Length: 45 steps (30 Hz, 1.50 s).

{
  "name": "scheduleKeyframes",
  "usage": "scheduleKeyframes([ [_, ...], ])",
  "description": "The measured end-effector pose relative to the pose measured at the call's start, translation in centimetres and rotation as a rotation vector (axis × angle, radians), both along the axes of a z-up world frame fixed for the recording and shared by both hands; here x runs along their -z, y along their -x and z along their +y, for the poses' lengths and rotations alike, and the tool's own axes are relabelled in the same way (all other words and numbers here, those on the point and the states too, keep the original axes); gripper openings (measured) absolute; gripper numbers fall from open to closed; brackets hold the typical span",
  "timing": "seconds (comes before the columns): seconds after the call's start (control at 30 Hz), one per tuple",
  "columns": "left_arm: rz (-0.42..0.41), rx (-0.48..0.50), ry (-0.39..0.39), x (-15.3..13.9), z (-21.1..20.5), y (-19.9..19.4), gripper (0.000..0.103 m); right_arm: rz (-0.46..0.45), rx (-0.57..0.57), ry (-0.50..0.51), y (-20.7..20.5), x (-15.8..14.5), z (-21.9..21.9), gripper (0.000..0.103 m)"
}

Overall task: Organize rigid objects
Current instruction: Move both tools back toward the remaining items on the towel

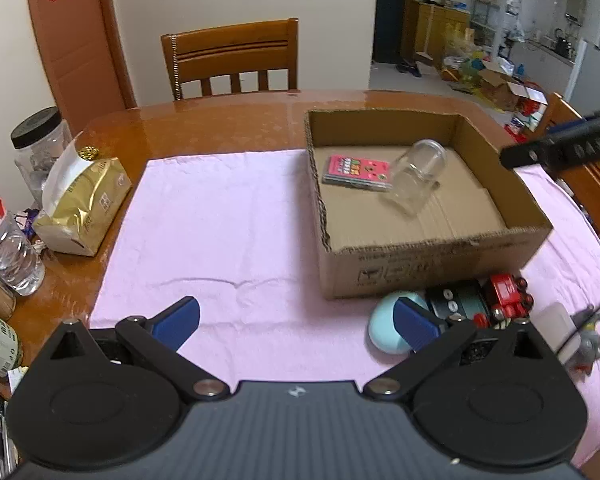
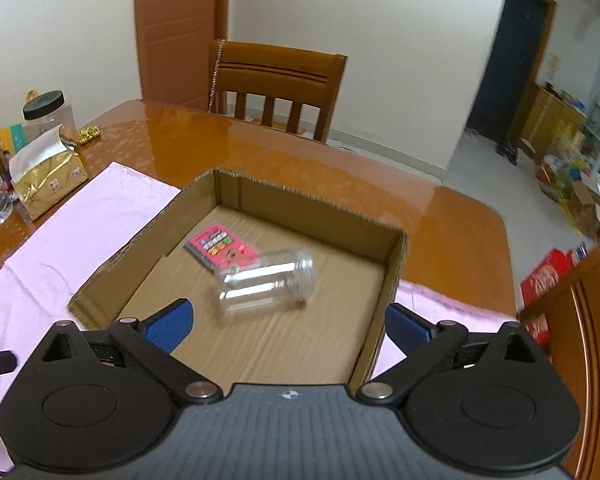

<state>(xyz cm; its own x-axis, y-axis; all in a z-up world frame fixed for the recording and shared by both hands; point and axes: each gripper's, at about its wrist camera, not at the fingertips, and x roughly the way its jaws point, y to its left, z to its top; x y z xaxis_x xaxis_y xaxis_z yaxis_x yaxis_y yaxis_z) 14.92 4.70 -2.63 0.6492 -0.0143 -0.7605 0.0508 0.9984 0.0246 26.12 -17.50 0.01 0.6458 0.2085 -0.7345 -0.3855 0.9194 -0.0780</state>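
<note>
A cardboard box [image 1: 432,264] sits on a pink cloth [image 1: 220,224]. Inside it a clear plastic jar [image 1: 418,176] lies on its side against a pink card pack [image 1: 356,172]. My left gripper [image 1: 296,324] is open above the cloth, its right pad in front of a light-blue oval object [image 1: 384,328]. Beside that lie a dark round item [image 1: 456,300], a red toy train [image 1: 508,294] and a grey toy figure [image 1: 588,340]. My right gripper [image 2: 288,326] is open over the box's [image 2: 228,184] near end, empty; the jar [image 2: 266,286] and the pack [image 2: 220,246] lie beyond it.
A gold tissue pack [image 1: 84,204], a black-lidded jar [image 1: 40,140] and bottles [image 1: 8,240] crowd the wooden table's [image 1: 228,124] left side. A wooden chair [image 1: 232,60] stands behind the table. The right tool's dark body [image 1: 564,144] juts in at the right edge.
</note>
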Motion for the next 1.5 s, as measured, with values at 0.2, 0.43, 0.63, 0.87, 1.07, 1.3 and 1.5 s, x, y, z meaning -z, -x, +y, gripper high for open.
scheduleKeyframes([
  [0.2, 0.017, 0.078, 0.023, 1.2, -0.1, 1.8, 0.102, 0.032, 0.064, 0.037, 6.1, 1.9, 0.1, 0.103],
  [0.43, 0.043, 0.113, 0.047, 2.3, -0.9, 3.8, 0.102, 0.051, 0.108, 0.064, 11.7, 5.0, 0.0, 0.103],
  [0.63, 0.048, 0.157, 0.050, 3.2, -3.0, 5.6, 0.102, 0.064, 0.091, 0.091, 14.3, 7.1, -1.1, 0.103],
  [0.87, 0.113, 0.234, 0.045, 5.1, -7.0, 7.0, 0.102, 0.107, 0.067, 0.077, 15.5, 8.3, -4.2, 0.103],
  [1.07, 0.177, 0.204, 0.010, 7.6, -8.3, 7.4, 0.102, 0.117, 0.064, 0.055, 15.2, 8.7, -6.0, 0.103],
  [1.3, 0.187, 0.086, 0.019, 8.4, -6.6, 6.9, 0.102, 0.139, 0.031, 0.055, 15.5, 9.2, -7.1, 0.103],
  [1.5, 0.169, 0.023, -0.022, 8.6, -5.1, 5.8, 0.102, 0.147, 0.010, 0.065, 15.3, 9.3, -7.8, 0.103],
])
